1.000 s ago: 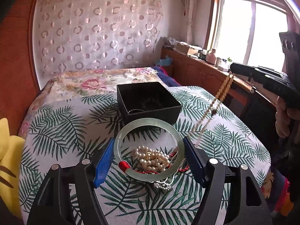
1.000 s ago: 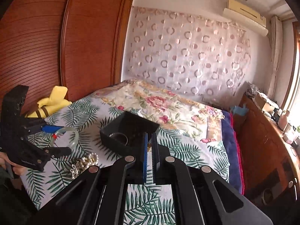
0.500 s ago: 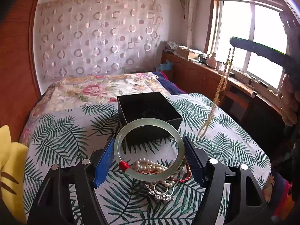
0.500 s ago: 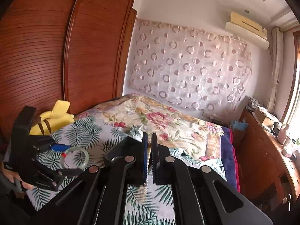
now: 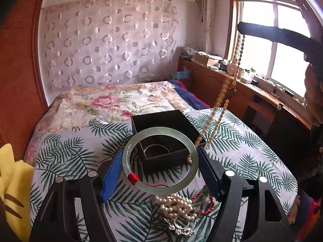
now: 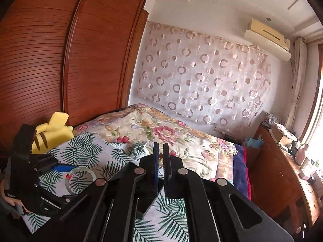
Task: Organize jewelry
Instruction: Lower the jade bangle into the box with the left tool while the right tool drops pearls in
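- Left wrist view: your left gripper (image 5: 160, 168) clamps the jade bangle (image 5: 160, 161) across its width, one blue pad (image 5: 112, 177) on each side. A red thread wrap sits on the bangle's lower left rim.
- Same view: the bangle hangs above the near edge of the open black box (image 5: 167, 137), which stands on the palm-print cover (image 5: 66, 151). A ring-shaped item lies inside the box; I cannot tell what it is.
- Same view: a heap of pearls (image 5: 177, 203) with a red cord and a silver piece lies on the cover, just beside the box on your side and under the gripper.
- Same view: your right gripper (image 5: 242, 27) is high at the right, pinching a bead necklace (image 5: 222, 92) that hangs down to the box's right corner.
- Right wrist view: your right gripper (image 6: 160, 155) has its jaws nearly together, with a bead glimpsed in the narrow gap.
- Same view: your left gripper (image 6: 60, 173) shows at lower left with the bangle (image 6: 81, 178) over the cover (image 6: 97, 149). A yellow plush (image 6: 53, 129) lies by the wardrobe (image 6: 60, 50).
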Available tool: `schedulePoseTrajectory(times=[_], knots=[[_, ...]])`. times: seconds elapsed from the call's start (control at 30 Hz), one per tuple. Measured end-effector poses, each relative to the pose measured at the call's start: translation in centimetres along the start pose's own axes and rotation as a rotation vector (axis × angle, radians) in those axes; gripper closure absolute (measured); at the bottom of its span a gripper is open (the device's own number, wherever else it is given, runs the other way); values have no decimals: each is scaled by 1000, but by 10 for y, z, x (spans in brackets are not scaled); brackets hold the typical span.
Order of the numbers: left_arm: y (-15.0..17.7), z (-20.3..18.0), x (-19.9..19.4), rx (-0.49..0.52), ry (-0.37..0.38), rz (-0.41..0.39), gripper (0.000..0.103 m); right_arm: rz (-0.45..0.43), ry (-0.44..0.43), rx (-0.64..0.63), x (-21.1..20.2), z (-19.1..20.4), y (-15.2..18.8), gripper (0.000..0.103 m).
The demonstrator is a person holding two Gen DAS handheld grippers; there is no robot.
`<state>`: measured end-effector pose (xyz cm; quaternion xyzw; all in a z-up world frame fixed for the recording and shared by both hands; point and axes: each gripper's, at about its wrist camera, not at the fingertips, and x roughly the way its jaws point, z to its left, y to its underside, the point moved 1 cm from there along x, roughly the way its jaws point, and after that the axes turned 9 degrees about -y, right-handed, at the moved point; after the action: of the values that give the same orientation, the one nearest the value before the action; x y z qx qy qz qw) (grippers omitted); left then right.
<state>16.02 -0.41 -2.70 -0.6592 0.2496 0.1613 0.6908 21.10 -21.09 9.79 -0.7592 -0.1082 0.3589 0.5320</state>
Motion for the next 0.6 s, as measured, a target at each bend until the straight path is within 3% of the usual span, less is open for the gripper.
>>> schedulePoseTrajectory(times=[0.23,0.6], knots=[[-8,1,8,1,-6,-1,34,20,-9,-19,26,-4,-15,98],[-12,0,28,-1,-10,23,34,85,-49,58,56,-14,1,98]])
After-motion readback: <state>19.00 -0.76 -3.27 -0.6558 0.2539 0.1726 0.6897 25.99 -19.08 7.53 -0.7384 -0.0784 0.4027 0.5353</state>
